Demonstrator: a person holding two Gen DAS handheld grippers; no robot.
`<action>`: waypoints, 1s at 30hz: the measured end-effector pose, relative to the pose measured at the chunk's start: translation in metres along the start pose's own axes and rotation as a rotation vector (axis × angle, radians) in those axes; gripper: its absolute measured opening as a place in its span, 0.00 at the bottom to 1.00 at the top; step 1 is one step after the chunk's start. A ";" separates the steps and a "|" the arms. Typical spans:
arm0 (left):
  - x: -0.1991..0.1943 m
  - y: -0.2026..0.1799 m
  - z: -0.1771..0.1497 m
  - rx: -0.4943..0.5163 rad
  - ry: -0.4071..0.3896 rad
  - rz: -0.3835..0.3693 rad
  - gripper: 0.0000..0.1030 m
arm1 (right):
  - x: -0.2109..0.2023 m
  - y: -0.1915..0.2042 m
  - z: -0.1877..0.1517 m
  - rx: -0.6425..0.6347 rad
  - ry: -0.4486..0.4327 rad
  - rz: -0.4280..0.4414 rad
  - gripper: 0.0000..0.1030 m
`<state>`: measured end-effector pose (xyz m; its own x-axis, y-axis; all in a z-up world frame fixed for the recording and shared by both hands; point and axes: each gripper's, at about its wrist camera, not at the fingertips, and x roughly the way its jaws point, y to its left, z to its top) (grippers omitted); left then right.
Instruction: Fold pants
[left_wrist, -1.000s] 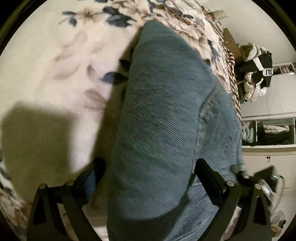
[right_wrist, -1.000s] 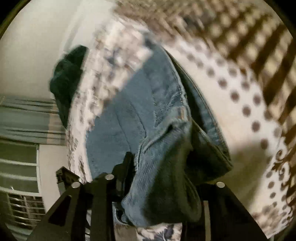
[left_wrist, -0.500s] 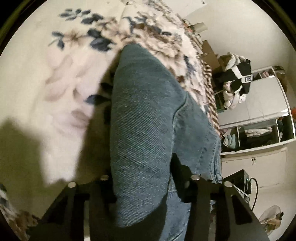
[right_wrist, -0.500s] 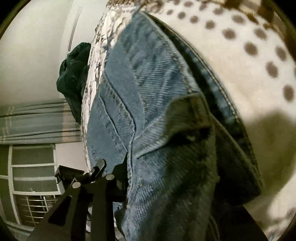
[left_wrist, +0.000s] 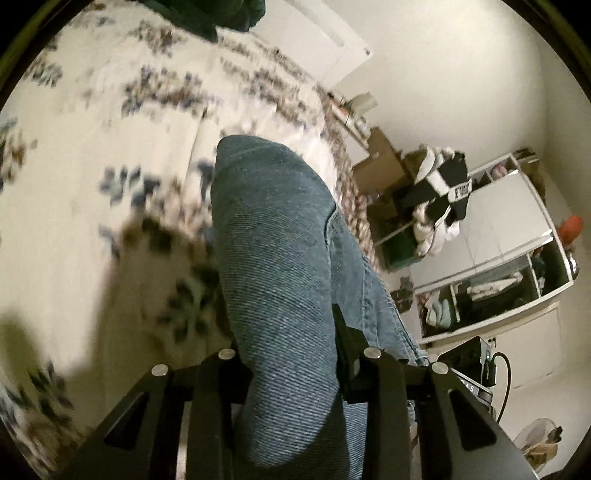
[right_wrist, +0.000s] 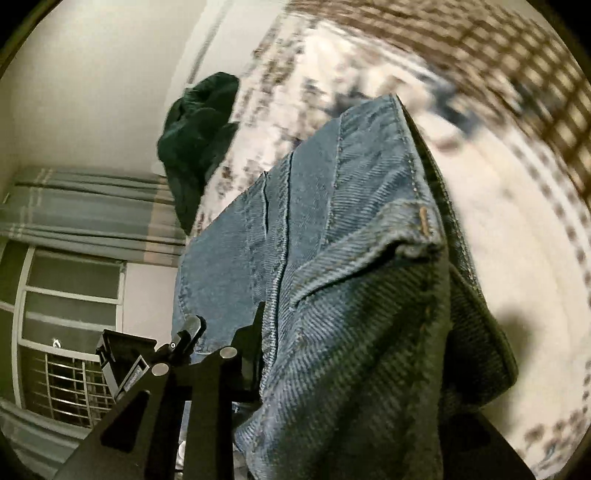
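The pants are blue jeans. In the left wrist view a thick fold of denim runs up between my left gripper's black fingers, which are shut on it, lifted over the floral bedspread. In the right wrist view the jeans show the waistband, a pocket and a rivet. My right gripper is shut on the bunched waist; its right finger is hidden behind the cloth. The denim hangs above the bed.
A dark green garment lies at the bed's far end, also seen in the left wrist view. A brown chequered and dotted blanket covers one side of the bed. Shelves with clothes, boxes and a window with curtains stand around.
Both grippers have lifted the jeans higher off the bed and the views have tilted up toward the room. The left gripper, open a second ago, has closed on the fold.
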<state>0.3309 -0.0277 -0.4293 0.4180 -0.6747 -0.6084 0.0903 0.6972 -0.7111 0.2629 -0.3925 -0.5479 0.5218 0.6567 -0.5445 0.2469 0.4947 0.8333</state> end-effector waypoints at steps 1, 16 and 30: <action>-0.002 0.000 0.012 0.001 -0.013 -0.008 0.26 | 0.005 0.012 0.007 -0.008 -0.005 0.006 0.27; 0.052 0.164 0.256 -0.004 -0.070 0.010 0.27 | 0.274 0.144 0.163 -0.111 -0.052 0.027 0.27; 0.082 0.224 0.239 0.101 0.111 0.302 0.60 | 0.330 0.085 0.166 -0.081 0.014 -0.355 0.63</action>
<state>0.6018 0.1309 -0.5541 0.3387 -0.4522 -0.8251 0.0685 0.8864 -0.4577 0.5918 -0.2282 -0.6406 0.4040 0.4431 -0.8003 0.3454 0.7362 0.5820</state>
